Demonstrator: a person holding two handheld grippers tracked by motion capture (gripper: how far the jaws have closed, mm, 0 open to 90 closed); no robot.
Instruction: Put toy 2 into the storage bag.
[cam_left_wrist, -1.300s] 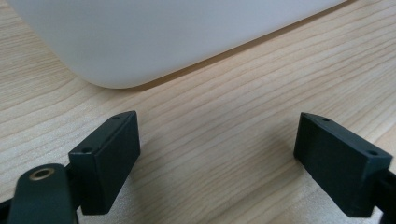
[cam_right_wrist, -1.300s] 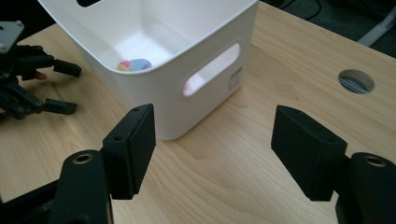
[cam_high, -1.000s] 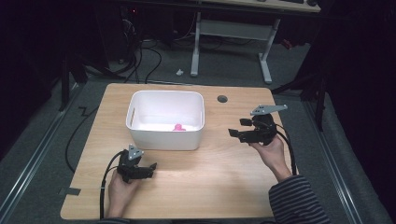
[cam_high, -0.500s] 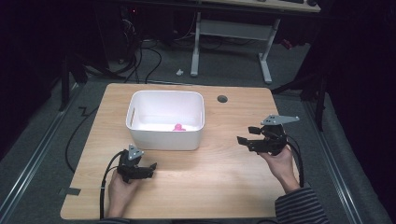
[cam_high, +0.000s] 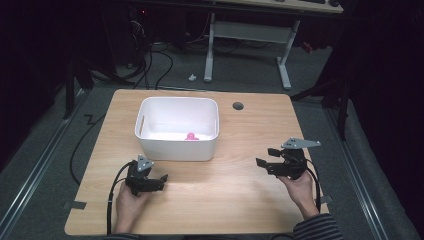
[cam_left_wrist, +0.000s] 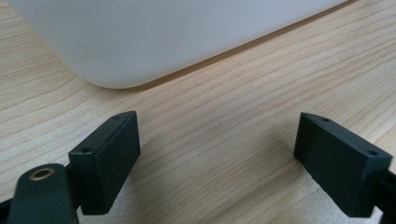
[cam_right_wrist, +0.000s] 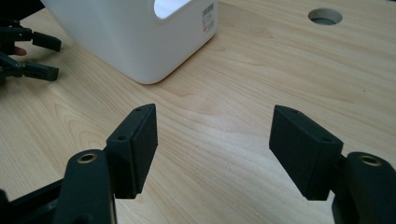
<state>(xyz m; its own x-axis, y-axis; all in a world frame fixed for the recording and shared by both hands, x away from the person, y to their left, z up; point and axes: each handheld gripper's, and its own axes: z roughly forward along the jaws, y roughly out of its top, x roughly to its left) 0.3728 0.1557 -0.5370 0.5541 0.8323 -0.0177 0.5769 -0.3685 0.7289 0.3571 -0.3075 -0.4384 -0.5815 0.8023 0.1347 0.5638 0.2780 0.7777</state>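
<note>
Right tool (cam_high: 263, 159) lower and nearer than before, both tools' jaws apart, empty.

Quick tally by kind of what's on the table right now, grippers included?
White bin: 1
Pink object inside the bin: 1
Grippers: 2, the left gripper and the right gripper, both open with nothing between the jaws
Total: 4
</note>
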